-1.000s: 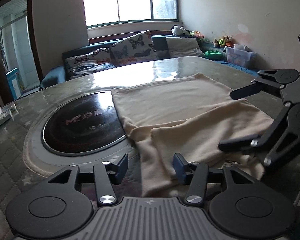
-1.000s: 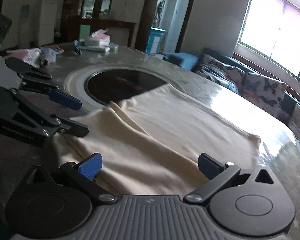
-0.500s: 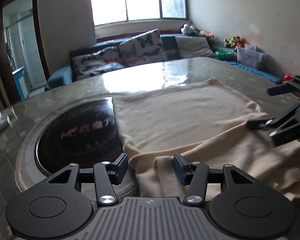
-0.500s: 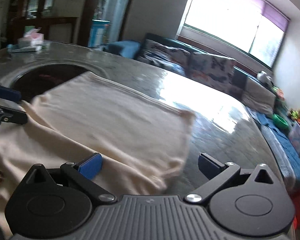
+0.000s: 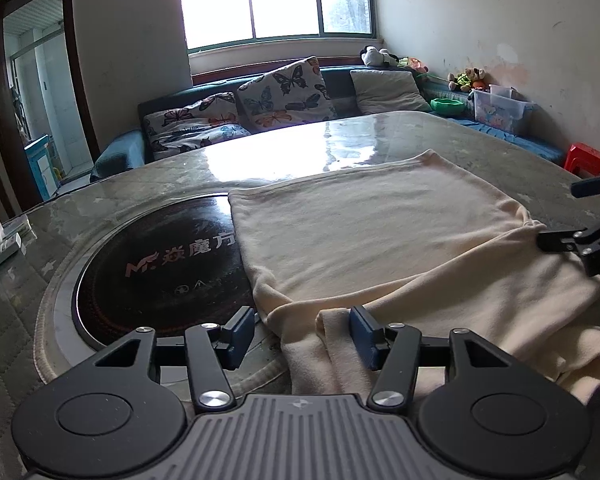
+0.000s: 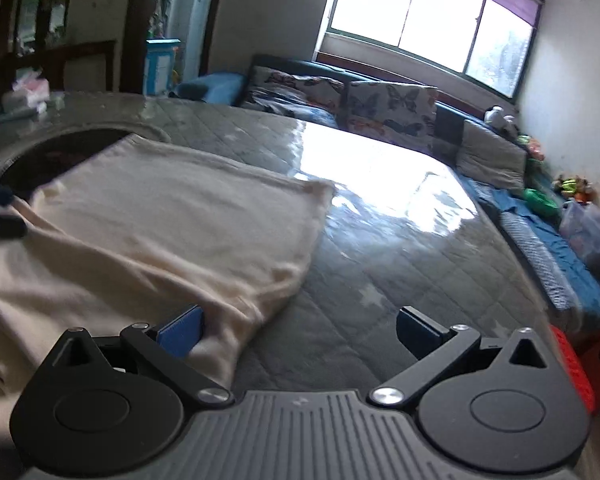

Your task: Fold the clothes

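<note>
Cream soft knit garment (image 5: 372,236) (image 6: 160,216), partly folded, lies flat on the table; far part smooth and squared, near edge bunched in loose overlapping folds.

Soft matt cream cloth (image 5: 380,232) (slightly fuzzy) on glossy tabletop (image 5: 284,148)

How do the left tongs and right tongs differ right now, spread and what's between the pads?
The left tongs stand at a middling spread; the right tongs gape wider. A rumpled edge of the cream garment lies between the left pads, apparently unpinched; between the right pads there is mostly bare table, with cloth only beside its left pad. Both are open, with blue pads, low at the garment's near side.
</note>
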`<state>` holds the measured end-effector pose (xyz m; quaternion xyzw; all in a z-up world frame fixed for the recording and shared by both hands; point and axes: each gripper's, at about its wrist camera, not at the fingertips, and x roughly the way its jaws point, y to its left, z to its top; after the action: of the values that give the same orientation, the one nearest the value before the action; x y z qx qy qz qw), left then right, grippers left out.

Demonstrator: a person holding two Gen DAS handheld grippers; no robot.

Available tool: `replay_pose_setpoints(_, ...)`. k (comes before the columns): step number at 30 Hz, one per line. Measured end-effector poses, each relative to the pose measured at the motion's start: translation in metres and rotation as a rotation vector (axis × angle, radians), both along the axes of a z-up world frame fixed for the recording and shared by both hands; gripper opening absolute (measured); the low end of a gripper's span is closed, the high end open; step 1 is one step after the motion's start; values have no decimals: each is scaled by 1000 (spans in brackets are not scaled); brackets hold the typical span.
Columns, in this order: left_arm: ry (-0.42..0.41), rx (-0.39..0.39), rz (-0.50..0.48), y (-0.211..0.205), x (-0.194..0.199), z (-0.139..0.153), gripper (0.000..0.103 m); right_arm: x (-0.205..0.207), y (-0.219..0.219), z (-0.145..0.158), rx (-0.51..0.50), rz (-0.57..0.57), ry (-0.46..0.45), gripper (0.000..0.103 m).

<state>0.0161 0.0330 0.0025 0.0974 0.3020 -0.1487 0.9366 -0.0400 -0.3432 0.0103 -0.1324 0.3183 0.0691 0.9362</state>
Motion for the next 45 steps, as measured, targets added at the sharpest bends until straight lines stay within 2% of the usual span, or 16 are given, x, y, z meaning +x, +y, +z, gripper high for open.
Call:
replay_pose_setpoints(7, -8, 11, 0, -1, -2, 2, 57, -12, -12, 2, 33, -55, -5, 103)
replay_pose_setpoints(12, -23, 22, -5, 2, -13, 7, 57, -19, -8, 1, -10, -32, -3, 103)
replay_pose_setpoints(22, -24, 21, 0, 8, -24, 8, 58, -31, 11, 7, -8, 86, -21, 103)
replay_pose_setpoints(27, -27, 13, 18, 15, -28, 10, 59, -21, 11, 8, 5, 18, -21, 103)
replay_pose_setpoints(30, -26, 9, 16, 16, -32, 12, 59, -24, 29, 3, 7, 97, -1, 103)
replay_pose_setpoints(35, -33, 6, -13, 12, -39, 14, 62, -44, 62, -1, -37, 245, -20, 103)
replay_pose_setpoints(39, -42, 17, -57, 10, -53, 14, 65, -54, 65, 7, -31, 290, -25, 103)
replay_pose_setpoints(45, -64, 57, -184, 17, -86, 15, 65, -64, 59, 10, -32, 344, 18, 103)
